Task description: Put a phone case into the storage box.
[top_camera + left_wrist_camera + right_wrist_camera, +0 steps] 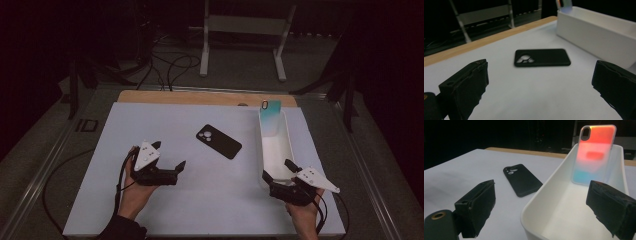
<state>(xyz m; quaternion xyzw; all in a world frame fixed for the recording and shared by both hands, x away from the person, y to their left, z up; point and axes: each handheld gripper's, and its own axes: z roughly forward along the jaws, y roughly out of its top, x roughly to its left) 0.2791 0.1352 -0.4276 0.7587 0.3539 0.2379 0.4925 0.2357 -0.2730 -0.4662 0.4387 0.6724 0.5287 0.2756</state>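
Observation:
A black phone case [219,141] lies flat on the white table top, camera cutout toward the far left; it also shows in the left gripper view [542,57] and the right gripper view [522,180]. An iridescent phone case [270,117] leans upright against the far end of a long white bin [286,150], glowing orange and teal in the right gripper view [595,153]. My left gripper [172,156] rests open at the near left, pointing toward the black case. My right gripper [278,169] is open at the bin's near end [534,220], one jaw on each side of its near left corner.
A wooden strip [205,98] borders the table's far edge. Beyond it stand a white metal frame [245,30] and loose cables [170,65] on the dark floor. The white table top [150,125] stretches wide to the left and front.

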